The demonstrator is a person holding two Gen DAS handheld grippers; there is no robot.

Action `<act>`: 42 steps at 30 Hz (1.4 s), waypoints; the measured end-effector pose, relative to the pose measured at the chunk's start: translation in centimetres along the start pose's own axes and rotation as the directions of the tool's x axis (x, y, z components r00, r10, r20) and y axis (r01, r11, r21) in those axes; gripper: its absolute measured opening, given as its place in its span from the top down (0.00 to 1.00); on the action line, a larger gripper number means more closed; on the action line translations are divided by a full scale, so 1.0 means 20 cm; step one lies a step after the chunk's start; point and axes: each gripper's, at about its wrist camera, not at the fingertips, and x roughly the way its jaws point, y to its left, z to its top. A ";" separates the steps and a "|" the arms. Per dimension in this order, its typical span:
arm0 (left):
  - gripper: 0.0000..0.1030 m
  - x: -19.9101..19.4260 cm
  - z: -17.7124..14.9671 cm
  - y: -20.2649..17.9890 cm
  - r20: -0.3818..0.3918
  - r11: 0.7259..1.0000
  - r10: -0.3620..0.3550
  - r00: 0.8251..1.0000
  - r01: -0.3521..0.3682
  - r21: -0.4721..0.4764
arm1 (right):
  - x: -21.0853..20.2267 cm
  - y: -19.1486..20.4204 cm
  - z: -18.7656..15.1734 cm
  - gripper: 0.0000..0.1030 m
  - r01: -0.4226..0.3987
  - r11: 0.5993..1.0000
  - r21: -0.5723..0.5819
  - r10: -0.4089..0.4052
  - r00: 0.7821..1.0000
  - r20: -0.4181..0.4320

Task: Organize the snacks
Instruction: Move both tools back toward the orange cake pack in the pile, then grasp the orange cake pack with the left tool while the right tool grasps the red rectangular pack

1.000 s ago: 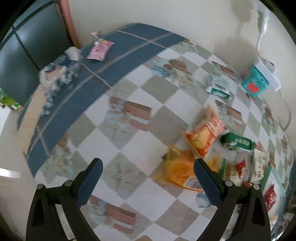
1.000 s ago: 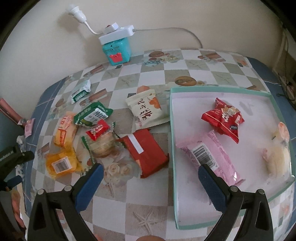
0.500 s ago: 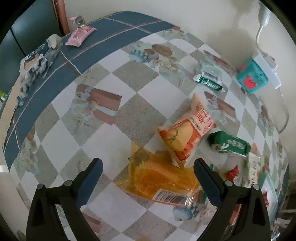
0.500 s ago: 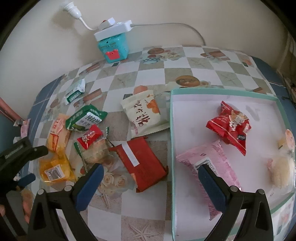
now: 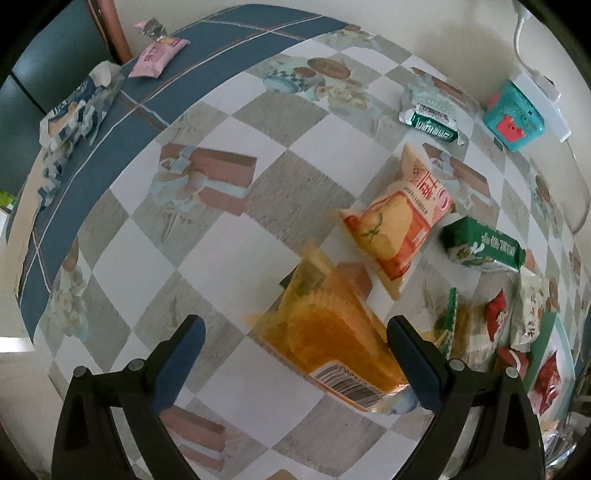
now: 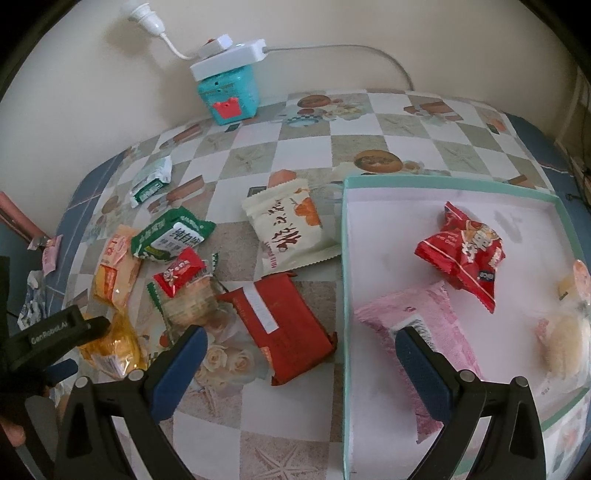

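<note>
Left wrist view: the left claw (image 5: 295, 341) gapes wide around a translucent orange cake packet (image 5: 332, 332). The right claw (image 6: 297, 352) hangs wide above the checkered counter (image 6: 369, 122).

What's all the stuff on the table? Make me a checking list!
Surface: checkered tablecloth with a blue border.
Job's things: teal tray holds a red packet, a pink packet and a pale cake. Loose on the cloth: red flat pack, white packet, green packet, orange packet, yellow cake pack.
Clutter: pink candy and a blue-white wrapper on the blue border.
Tongs: left tongs open, around the yellow cake pack; right tongs open, empty.
Cables: white power strip on a teal box, its cord along the wall.
Surroundings: cream wall.
</note>
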 end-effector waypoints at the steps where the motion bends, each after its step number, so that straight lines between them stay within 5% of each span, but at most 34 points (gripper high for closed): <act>1: 0.04 0.00 0.00 0.01 -0.005 1.000 -0.004 1.000 0.004 -0.004 | 0.00 0.01 0.00 0.02 -0.006 1.000 -0.006 0.006 1.000 0.000; 9: 0.04 0.06 -0.05 -0.02 -0.063 0.998 -0.053 0.997 0.054 0.020 | 0.00 0.05 -0.01 0.21 -0.044 0.998 -0.049 0.044 0.999 -0.004; 15: 0.04 0.06 -0.10 -0.11 -0.068 0.993 -0.080 0.994 0.085 0.082 | 0.01 0.08 0.00 0.25 -0.029 0.996 -0.085 0.029 1.000 0.002; 23: 0.05 0.02 -0.12 -0.24 -0.057 0.980 -0.129 0.990 0.136 0.144 | 0.04 0.11 -0.01 0.33 -0.130 0.988 -0.084 0.127 0.991 -0.042; 29: 0.06 0.03 -0.07 -0.23 -0.055 0.980 -0.121 0.991 0.128 0.150 | 0.06 0.08 0.00 0.34 -0.069 0.995 -0.079 0.067 0.997 -0.022; 34: 0.21 0.07 -0.06 -0.22 -0.051 0.985 -0.089 0.995 0.095 0.145 | 0.09 0.08 0.01 0.34 -0.045 0.995 -0.092 0.043 0.999 -0.022; 38: 0.25 0.06 -0.05 -0.17 -0.048 0.985 -0.087 0.995 0.094 0.148 | 0.11 0.09 0.00 0.35 -0.111 0.991 -0.075 0.107 0.992 -0.064; 40: 0.40 0.07 -0.05 -0.18 -0.042 0.984 -0.078 0.996 0.084 0.155 | 0.12 0.11 -0.01 0.37 -0.113 0.989 -0.090 0.108 0.992 -0.067; 42: 0.44 0.08 -0.05 -0.19 -0.044 0.983 -0.079 0.996 0.085 0.160 | 0.12 0.12 -0.01 0.43 -0.098 0.991 -0.095 0.093 0.994 -0.065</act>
